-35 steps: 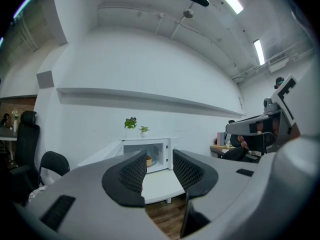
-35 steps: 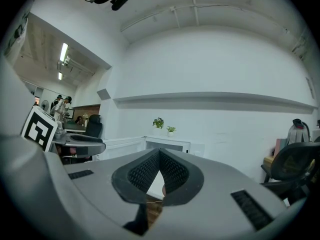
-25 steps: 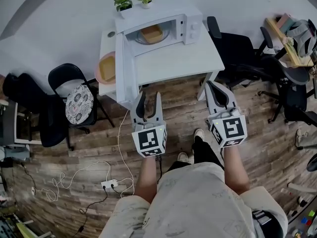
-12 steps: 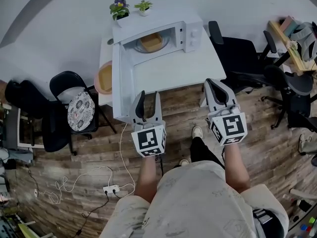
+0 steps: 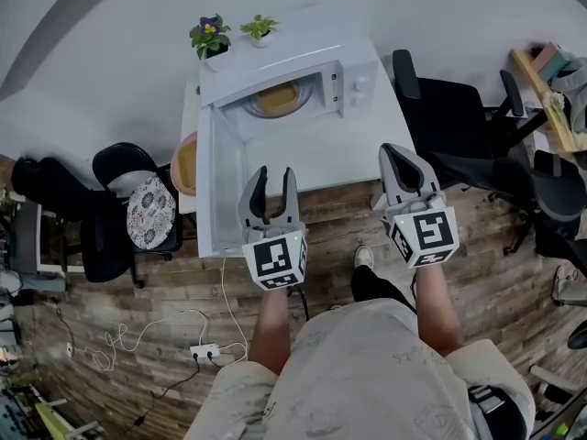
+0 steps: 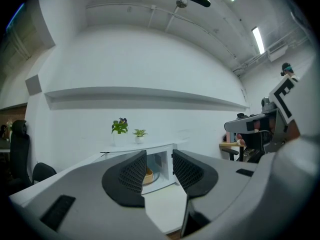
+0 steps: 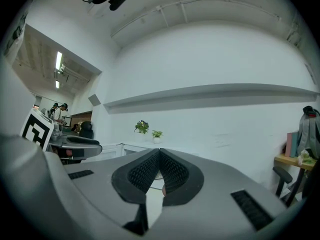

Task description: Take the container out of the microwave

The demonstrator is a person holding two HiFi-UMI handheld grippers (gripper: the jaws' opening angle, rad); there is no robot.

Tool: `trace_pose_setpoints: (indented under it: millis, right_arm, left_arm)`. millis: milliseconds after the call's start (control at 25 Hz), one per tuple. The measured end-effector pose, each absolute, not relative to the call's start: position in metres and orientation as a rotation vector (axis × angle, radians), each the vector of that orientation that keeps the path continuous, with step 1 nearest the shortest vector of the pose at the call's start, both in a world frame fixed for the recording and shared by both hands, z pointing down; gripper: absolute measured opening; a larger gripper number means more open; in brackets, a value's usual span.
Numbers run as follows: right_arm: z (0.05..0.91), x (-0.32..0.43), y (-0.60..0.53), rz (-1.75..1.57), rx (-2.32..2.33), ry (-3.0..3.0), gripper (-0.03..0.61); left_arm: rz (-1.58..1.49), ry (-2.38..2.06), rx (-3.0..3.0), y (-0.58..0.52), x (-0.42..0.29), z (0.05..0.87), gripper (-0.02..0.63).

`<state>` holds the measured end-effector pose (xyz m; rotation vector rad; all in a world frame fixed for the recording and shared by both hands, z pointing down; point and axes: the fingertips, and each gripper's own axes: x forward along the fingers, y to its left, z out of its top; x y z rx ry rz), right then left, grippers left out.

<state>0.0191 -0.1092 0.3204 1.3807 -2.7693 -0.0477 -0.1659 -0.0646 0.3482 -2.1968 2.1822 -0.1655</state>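
A white microwave [image 5: 339, 58] stands at the back of a white table [image 5: 358, 145], its door [image 5: 209, 186] swung wide open to the left. Inside on the turntable sits a tan container [image 5: 276, 97], also seen between the left jaws as the tan container [image 6: 148, 175]. My left gripper [image 5: 271, 183] is open and empty, held over the table's front edge near the door. My right gripper [image 5: 400, 159] is shut with nothing in it, at the table's front right corner. In the right gripper view the right gripper [image 7: 159, 160] hides most of the microwave.
Two small potted plants [image 5: 226, 33] sit on top of the microwave. A pink bowl [image 5: 184, 163] lies left of the door. Black chairs stand left [image 5: 128, 186] and right [image 5: 454, 108] of the table. A cable and power strip [image 5: 204, 348] lie on the wooden floor.
The table and microwave have come closer in the head view as the person stepped forward. Both grippers now reach the table's front edge. Their jaws stand as before.
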Motion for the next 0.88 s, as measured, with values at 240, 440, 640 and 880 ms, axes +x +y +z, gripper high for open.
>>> trace_pose_setpoints:
  millis: [240,440,640,880]
  right_arm:
    - [0.326,0.023,-0.155,-0.005,1.341,-2.8,0.015]
    - [0.326,0.031,-0.192,0.021,1.322,-2.83,0.015]
    - [0.325,0.038,-0.225,0.032,1.307,-2.858,0.015]
    - [0.323,0.043,-0.258,0.045,1.278,-2.892,0.015]
  left_arm:
    - [-0.207,2.217,-2.162,-0.104,-0.16,0.349,0.169]
    - [-0.232,2.231,-2.127,-0.135,-0.152,0.344,0.169]
    - [-0.236,2.251,-2.101,-0.164,-0.145,0.342,0.167]
    - [-0.242,2.271,-2.054,-0.191,-0.139,0.334,0.167]
